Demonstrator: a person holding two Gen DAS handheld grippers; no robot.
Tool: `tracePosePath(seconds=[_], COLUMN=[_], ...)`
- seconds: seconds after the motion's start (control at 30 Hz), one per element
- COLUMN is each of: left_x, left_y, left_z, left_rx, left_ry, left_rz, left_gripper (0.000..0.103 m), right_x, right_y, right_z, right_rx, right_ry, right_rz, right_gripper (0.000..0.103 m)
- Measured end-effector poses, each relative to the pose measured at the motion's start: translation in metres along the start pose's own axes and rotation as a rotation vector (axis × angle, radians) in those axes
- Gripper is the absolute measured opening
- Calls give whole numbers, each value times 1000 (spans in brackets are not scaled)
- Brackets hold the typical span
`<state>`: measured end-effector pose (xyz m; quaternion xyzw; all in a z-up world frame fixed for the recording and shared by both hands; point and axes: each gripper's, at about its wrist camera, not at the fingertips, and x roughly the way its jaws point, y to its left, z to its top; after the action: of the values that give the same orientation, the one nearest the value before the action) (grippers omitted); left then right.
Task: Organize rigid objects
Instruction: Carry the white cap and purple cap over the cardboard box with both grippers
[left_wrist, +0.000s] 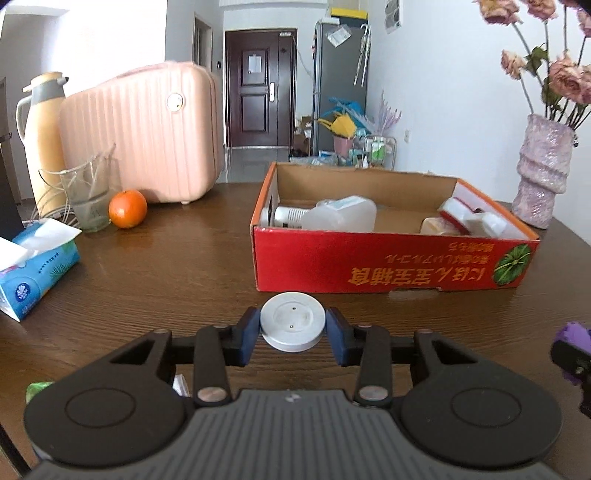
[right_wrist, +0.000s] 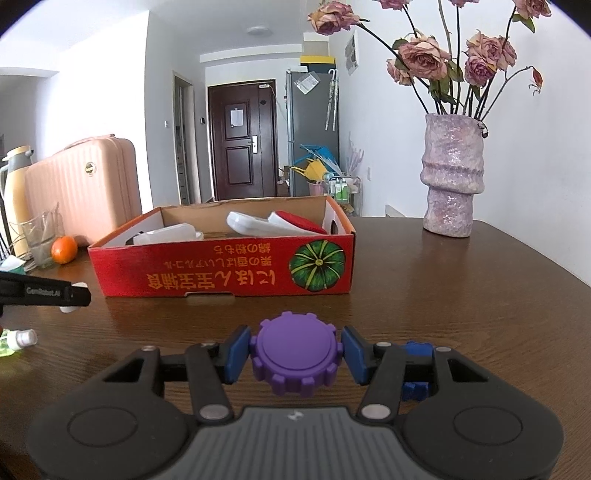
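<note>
My left gripper (left_wrist: 292, 326) is shut on a white round disc (left_wrist: 292, 321), held just above the brown table in front of the red cardboard box (left_wrist: 391, 264). My right gripper (right_wrist: 295, 352) is shut on a purple gear-shaped knob (right_wrist: 295, 352), also in front of the red box (right_wrist: 221, 271). The box holds several white and red plastic items (left_wrist: 343, 214). The right gripper with the purple knob shows at the right edge of the left wrist view (left_wrist: 570, 350). The left gripper's finger (right_wrist: 44, 291) shows at the left of the right wrist view.
A pink suitcase (left_wrist: 147, 133), thermos (left_wrist: 42, 140), glass (left_wrist: 90, 199), orange (left_wrist: 127, 208) and tissue box (left_wrist: 33, 273) stand at the left. A purple vase with flowers (right_wrist: 452, 177) stands at the right. A small green bottle (right_wrist: 16, 341) and a blue gear (right_wrist: 417, 369) lie nearby.
</note>
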<state>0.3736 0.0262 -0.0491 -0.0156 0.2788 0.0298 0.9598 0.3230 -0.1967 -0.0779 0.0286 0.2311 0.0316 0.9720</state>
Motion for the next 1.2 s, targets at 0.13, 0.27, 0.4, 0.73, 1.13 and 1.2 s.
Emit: tracePosePath(seconds=[0.13,0.27,0.4,0.73,1.13,1.2], left_x=[-16,-33,-50,-82,-103,-103], left_y=[-7,-11,-15,-21,-26,-26], left_z=[-3,-5,-9,-17,-19,-18], left_rx=[17,22,28,25,24,22], left_ry=[-28,-56,-89,-134,-173,-174], left_rz=[0,-18,-33,-56,-73,-74], left_gripper=[40,40,40,40,40,40], right_x=[-4,-10,-18,-38,-58,-59], right_y=[3,8,13,25,35,36], right_z=[0,0,-1,-3,-1,1], right_rx=[-2,-1,-1,6,2,1], right_ry=[-12,-24,-38,-79,-139,-147], right_rz=[17,37,56,91,110,110], right_gripper=[53,53,53,53,53,53])
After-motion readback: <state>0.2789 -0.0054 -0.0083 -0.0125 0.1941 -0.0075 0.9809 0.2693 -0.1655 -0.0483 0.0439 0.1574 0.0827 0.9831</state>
